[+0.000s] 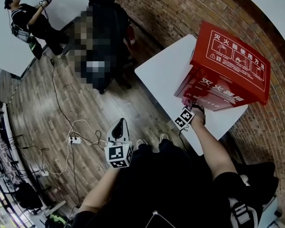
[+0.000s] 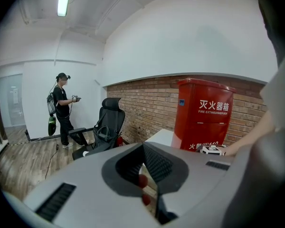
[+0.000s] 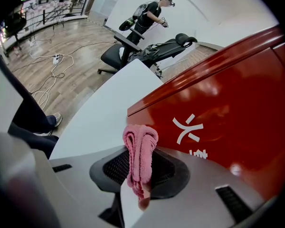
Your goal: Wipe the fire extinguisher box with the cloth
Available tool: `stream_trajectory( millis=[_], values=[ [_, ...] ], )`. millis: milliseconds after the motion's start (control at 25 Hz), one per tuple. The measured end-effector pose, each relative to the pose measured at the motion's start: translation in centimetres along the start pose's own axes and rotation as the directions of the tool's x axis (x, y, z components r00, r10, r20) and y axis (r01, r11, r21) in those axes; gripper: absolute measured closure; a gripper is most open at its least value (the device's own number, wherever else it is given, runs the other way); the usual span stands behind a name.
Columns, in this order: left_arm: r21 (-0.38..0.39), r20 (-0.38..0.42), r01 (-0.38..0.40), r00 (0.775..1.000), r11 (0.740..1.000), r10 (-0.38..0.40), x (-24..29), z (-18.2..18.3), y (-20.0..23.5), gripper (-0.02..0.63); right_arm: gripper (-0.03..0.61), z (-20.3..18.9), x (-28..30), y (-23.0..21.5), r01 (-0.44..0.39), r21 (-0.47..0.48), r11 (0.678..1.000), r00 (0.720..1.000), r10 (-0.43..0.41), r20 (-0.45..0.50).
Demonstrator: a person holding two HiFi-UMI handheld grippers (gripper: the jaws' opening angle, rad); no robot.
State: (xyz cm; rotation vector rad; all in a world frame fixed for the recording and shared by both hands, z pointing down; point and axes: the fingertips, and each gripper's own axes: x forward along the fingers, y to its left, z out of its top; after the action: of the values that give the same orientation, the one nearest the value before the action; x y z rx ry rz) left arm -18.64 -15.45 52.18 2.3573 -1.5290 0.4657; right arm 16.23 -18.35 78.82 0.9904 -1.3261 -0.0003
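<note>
The red fire extinguisher box point(image 1: 228, 65) stands on a white table point(image 1: 166, 70) at the right, white lettering on its front. My right gripper point(image 1: 189, 106) is at the box's lower front face, shut on a folded pink cloth point(image 3: 139, 156). In the right gripper view the cloth bulges up out of the jaws right beside the red box point(image 3: 228, 108); whether it touches the panel I cannot tell. My left gripper point(image 1: 118, 127) hangs over my lap and the wooden floor, away from the table, jaws shut with nothing between them. From there the box point(image 2: 202, 113) stands upright ahead.
A black office chair point(image 1: 102, 32) stands beyond the table's far corner, with a small red extinguisher point(image 1: 131, 34) next to it. Another person point(image 1: 31, 20) stands at the far left. Cables and a power strip point(image 1: 75, 139) lie on the floor. A brick wall runs behind the table.
</note>
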Motion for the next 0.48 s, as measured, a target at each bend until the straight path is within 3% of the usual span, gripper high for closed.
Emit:
stream_trajectory(
  millis=[480],
  values=[
    [0.026, 0.051, 0.006, 0.999, 1.0, -0.007, 2.3, 4.4, -0.1, 0.586, 0.476, 0.5, -1.8, -1.5, 0.017, -0.007, 1.0, 1.0, -0.017, 0.009]
  ],
)
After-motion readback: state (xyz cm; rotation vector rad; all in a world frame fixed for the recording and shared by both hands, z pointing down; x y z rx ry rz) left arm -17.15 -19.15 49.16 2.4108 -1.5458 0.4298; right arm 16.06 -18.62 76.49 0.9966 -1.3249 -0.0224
